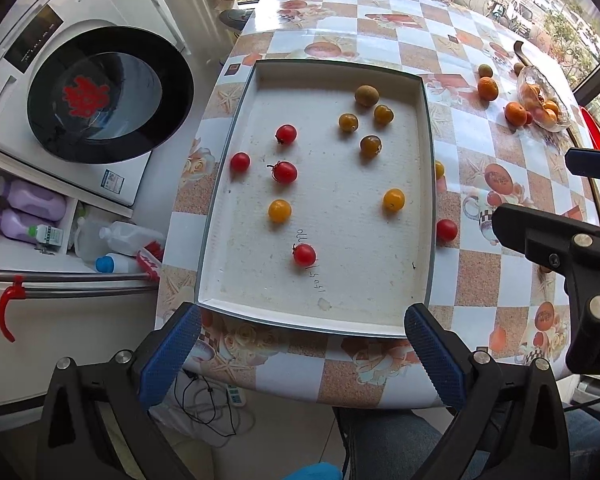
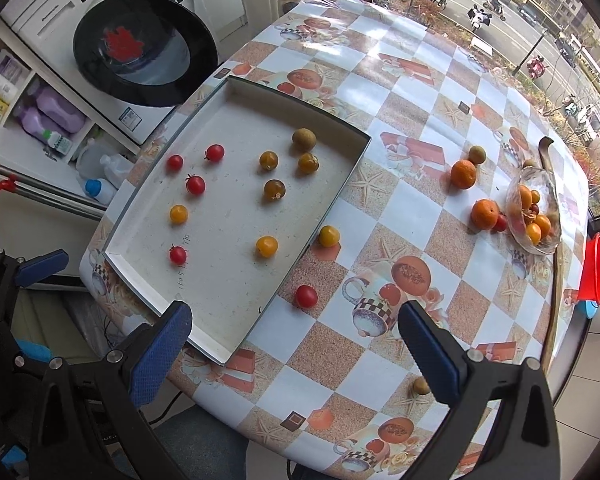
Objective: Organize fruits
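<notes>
A white tray [image 1: 416,312] [image 2: 340,176] on the table holds several red, yellow and brown cherry tomatoes and a brown longan [image 1: 366,95] [image 2: 303,138]. A red tomato [image 2: 306,296] [image 1: 446,229] and a yellow one [image 2: 329,236] [image 1: 439,169] lie on the table right of the tray. My left gripper [image 1: 302,352] is open and empty above the tray's near edge. My right gripper [image 2: 296,344] is open and empty above the near table, close to the loose red tomato; it also shows in the left wrist view [image 1: 540,200].
A glass bowl [image 2: 540,240] [image 1: 556,120] of small fruit stands far right, with two oranges [image 2: 485,213] [image 2: 463,173] and a longan [image 2: 477,154] beside it. Another longan [image 2: 421,385] lies near the front edge. A washing machine [image 1: 112,92] and shelves of bottles [image 1: 32,200] are left.
</notes>
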{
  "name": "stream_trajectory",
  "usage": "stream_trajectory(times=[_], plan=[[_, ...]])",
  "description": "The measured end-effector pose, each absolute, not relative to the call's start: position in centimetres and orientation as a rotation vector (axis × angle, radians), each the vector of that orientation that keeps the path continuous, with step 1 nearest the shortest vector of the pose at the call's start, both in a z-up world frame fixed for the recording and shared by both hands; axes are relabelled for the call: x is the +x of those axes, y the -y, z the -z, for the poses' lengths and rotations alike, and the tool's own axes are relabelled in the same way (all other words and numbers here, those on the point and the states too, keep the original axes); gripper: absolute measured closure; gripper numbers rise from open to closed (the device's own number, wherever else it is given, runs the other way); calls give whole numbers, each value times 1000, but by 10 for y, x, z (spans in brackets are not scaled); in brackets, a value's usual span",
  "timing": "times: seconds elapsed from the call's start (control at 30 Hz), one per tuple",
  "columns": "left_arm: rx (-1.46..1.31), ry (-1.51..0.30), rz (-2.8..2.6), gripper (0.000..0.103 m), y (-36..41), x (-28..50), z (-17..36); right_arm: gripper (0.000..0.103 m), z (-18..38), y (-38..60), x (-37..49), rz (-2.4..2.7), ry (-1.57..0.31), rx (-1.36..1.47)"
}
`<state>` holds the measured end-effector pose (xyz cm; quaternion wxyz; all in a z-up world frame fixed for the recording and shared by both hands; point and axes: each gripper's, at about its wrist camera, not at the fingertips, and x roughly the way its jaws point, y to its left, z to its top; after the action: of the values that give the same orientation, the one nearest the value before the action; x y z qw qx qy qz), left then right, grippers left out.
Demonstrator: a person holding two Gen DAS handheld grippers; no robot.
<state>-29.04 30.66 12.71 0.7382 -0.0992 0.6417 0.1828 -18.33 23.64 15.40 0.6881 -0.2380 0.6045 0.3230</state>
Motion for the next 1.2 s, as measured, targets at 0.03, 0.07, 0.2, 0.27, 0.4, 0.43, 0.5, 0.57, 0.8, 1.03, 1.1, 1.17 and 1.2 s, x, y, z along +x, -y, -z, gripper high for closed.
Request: stream_trajectory(times=[0.03,0.07,0.2,0.27,0.4,0.43,0.5,0.57,0.8,1.03,1.1,1.17,1.2], plan=[[-219,-1407,-403,1,-306,-290,-128,0,-155,-236,-183,-724,-1350,-533],[-224,-1404,-403,1,-306,-290,-128,0,-156,-237,-182,-724,-1347,-536],[-233,-1393,-405,1,-306,-290,-132,0,-157,-238,-183,-729,-1332,-559],[-227,-1390,-403,1,-305,-289,-133,0,-159,-239,-183,-733,-1320,-568],[-226,-1389,-406,1,-305,-289,-134,0,-160,-240,-184,-737,-1312,-576],[-228,-1389,-406,1,-305,-289,-134,0,-160,-240,-184,-737,-1311,-579],[-231,-1389,-403,1,-305,-288,-135,0,-160,-240,-185,-736,-1311,-579],[-229,-1389,-400,1,-304,-288,-135,0,-160,-240,-185,-737,-1311,-583],[-229,-1385,-386,1,-302,-286,-136,0,-160,-239,-186,-735,-1310,-584],[-232,-1388,-381,1,-300,-286,-135,0,-160,-239,-186,-737,-1309,-586],[-234,-1387,-379,1,-300,-286,-135,0,-159,-238,-187,-737,-1309,-587],[-233,-1387,-377,1,-299,-286,-135,0,-159,-238,-187,-738,-1310,-588],[-232,-1388,-377,1,-299,-286,-135,0,-159,-237,-188,-738,-1310,-588]])
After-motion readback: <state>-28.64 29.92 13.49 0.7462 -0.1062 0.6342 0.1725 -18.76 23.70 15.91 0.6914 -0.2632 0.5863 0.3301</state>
